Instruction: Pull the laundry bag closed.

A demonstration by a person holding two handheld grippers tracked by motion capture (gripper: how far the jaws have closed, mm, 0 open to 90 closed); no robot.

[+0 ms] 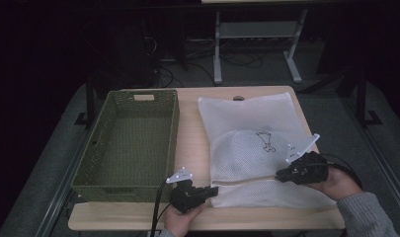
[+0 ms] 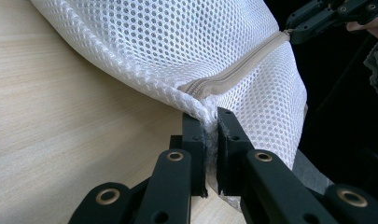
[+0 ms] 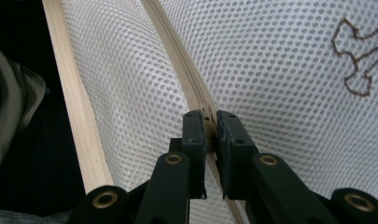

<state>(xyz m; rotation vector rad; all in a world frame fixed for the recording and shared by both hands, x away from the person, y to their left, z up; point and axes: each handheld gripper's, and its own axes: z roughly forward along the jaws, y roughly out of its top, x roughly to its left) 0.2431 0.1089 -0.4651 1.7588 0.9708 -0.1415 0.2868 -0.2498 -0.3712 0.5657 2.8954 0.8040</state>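
In the high view, the white mesh laundry bag [image 1: 252, 143] lies flat on the light wooden table [image 1: 192, 148], between your left gripper [image 1: 215, 191] and your right gripper [image 1: 279, 174], beside the green woven basket [image 1: 128, 143]. In the left gripper view, your jaws are pressed together on the corner of the bag, just at the end of the beige zipper [image 2: 233, 74]. In the right gripper view, your jaws are clamped on the zipper line, with mesh on both sides of the fingers [image 3: 194, 135].
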